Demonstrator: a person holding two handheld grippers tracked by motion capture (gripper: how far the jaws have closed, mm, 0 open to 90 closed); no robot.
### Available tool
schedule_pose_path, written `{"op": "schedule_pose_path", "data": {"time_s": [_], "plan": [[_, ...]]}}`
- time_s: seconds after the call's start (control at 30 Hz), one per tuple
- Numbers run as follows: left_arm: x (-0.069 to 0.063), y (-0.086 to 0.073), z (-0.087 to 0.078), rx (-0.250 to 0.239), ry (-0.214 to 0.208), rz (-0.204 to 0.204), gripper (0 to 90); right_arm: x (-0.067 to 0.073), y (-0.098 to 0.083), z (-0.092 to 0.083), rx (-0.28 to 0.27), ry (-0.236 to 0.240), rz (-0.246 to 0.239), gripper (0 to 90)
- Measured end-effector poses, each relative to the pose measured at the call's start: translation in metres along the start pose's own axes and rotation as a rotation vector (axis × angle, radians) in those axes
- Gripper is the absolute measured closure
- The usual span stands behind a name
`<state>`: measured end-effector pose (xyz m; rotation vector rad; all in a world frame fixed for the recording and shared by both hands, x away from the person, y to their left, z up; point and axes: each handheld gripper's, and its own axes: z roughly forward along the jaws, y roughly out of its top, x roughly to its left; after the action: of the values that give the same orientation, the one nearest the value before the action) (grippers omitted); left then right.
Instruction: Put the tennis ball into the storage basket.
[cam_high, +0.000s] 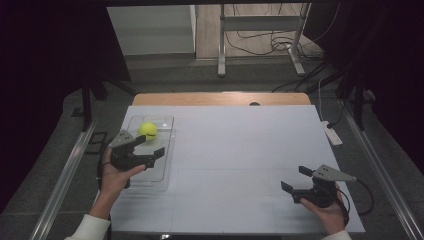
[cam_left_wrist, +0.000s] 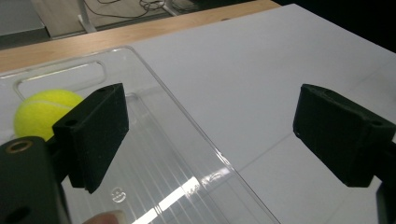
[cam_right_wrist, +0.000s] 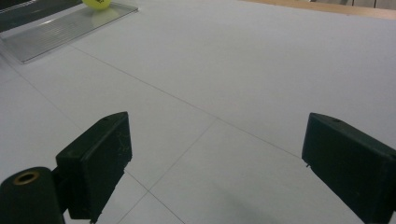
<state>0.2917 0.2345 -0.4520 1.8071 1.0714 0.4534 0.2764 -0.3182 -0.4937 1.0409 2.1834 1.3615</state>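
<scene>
Yellow ball (cam_high: 148, 130) sits in the far end of a clear tray (cam_high: 161, 176) on the left side of the white table (cam_high: 240, 165), near the tray's handle slot. Left gripper (cam_high: 150, 145) is held over the tray just on the near side of the ball, jaws apart with nothing between them; the ball lies just beyond the left jaw tip, not touched as far as the high view shows. In the left gripper view the ball (cam_left_wrist: 43, 112) peeks out behind the left jaw, the tray (cam_left_wrist: 177, 154) rim runs diagonally between the jaws, and a fingertip (cam_left_wrist: 107, 217) shows at the bottom edge. Right gripper (cam_high: 295, 178) is at the near right of the table, well apart from the tray, jaws spread wide and empty above bare surface. In the right gripper view the ball (cam_right_wrist: 97, 3) and tray (cam_right_wrist: 56, 30) appear far off at top left. A wooden table edge (cam_high: 220, 98) shows past the white surface.
</scene>
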Motion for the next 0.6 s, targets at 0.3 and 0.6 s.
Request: {"op": "schedule_pose_path", "data": {"time_s": [0.3, 0.6], "plan": [[-0.021, -0.019, -0.002, 0.007, -0.027, 0.027, 10.5, 0.0, 0.0, 0.0, -0.002, -0.001, 0.0, 8.5], [-0.039, -0.035, -0.003, 0.024, -0.043, 0.056, 10.1, 0.0, 0.001, 0.0, -0.006, 0.003, -0.002, 8.4]]}}
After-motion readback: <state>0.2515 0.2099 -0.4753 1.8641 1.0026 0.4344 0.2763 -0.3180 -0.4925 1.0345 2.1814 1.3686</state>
